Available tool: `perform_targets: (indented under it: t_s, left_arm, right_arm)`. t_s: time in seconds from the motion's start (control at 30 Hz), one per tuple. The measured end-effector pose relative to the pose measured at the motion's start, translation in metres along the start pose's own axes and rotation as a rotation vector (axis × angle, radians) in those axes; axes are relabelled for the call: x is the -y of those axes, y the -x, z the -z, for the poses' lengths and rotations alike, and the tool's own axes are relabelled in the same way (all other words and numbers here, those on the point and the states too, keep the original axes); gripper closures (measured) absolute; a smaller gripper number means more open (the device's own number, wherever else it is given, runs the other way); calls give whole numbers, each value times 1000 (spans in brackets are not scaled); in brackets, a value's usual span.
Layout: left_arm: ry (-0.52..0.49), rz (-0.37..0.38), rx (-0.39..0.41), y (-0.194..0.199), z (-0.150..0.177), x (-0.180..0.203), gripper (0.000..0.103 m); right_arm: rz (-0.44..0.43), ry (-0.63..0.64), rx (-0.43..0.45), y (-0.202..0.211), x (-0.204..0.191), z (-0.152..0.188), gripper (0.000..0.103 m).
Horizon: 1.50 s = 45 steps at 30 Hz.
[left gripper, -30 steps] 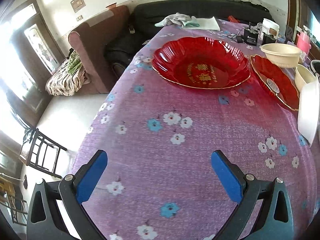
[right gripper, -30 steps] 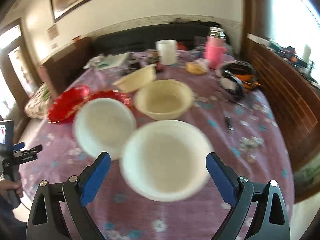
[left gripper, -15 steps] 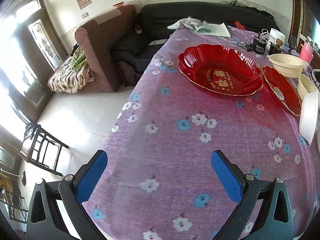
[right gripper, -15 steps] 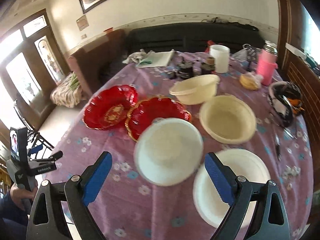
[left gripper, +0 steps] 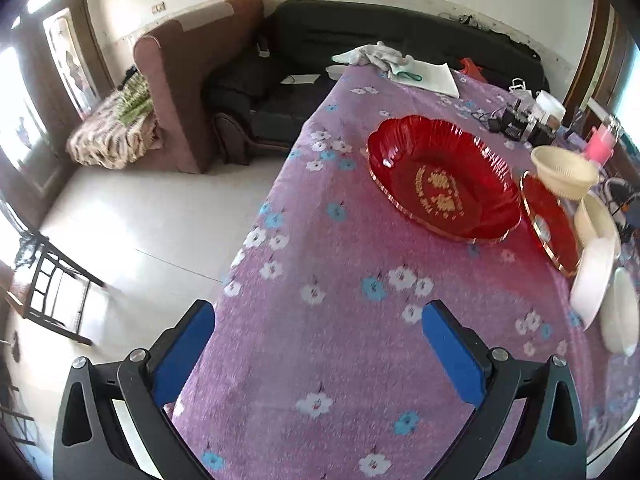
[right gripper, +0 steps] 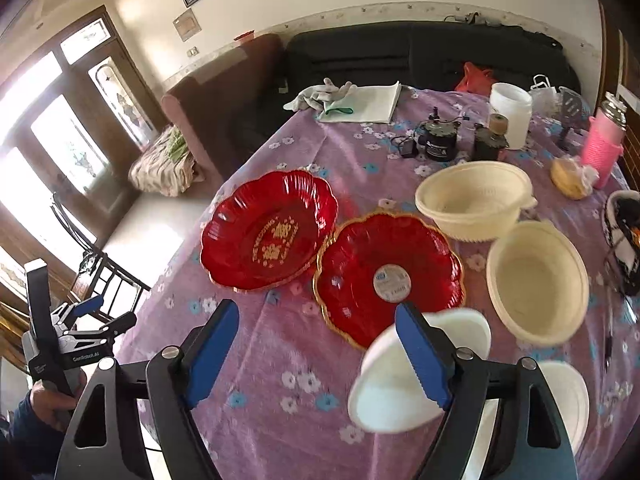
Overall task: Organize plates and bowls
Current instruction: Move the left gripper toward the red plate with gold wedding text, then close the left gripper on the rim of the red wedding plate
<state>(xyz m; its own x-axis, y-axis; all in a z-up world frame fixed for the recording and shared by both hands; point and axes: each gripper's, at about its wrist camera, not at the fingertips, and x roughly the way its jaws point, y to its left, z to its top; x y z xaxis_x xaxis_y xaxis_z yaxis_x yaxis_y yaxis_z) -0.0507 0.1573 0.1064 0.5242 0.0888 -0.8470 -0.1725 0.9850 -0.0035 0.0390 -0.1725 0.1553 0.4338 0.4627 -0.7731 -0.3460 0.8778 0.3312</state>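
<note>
nothing is stacked yet: two red plates (right gripper: 270, 230) and (right gripper: 390, 276), cream bowls (right gripper: 474, 198) and white bowls (right gripper: 420, 368) lie apart on the table (right gripper: 260, 380). my right gripper (right gripper: 316, 352) is closing on nothing; my left gripper (left gripper: 318, 356) gapes empty. the nearest white bowls are blurred and part hidden.

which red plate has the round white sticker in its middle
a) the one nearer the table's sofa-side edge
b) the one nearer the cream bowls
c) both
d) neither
b: in the right wrist view the red plate with the sticker lies beside the cream bowls, while the other red plate shows only gold lettering.
</note>
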Motion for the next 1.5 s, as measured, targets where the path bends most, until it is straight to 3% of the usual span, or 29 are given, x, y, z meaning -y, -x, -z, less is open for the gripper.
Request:
perform_targets:
  t_s: [0.3,0.43,0.57,0.73,0.8,0.97,1.03,1.1,1.2,1.5]
  left_arm:
    - [13,117,-30,-32,-59,17,0]
    - [14,149,-61,-56,-80,26,0]
    - [40,187,-106,-82,-95,30,19]
    - [119,238,-153,-107,-104,23,30]
    - [144,270,-172,-115,-106,21,44]
    - [157,284,-199,-132,-107,24,49]
    - [150,290,-210,-138,-107,27,58]
    - [140,294,-217,-144,-107,31,73]
    - [116,269,-230,-154,-106,37,77]
    - [96,230,-217,-156,-102,36,78]
  right_arm:
    - [-11,3,-76,-49,6,-48,28]
    - [-31,-12,-110,-78,10,-68,39]
    - [-27,-20,-166,-112,18,-84,60]
    - [-4,-21,-216,-142,26,-92,63]
    - [-24,-31,-229,-150,28,-93,63]
    - [-35,-24,-264,-168,29,-94,69]
    - [-15,-20,-276,-176,30,-94,72]
    - [-30,-27,-287,-181,30,-94,85]
    - [-27,-23,-304,-189,28,-93,91]
    - [11,-12,-307,-191,16,-90,92]
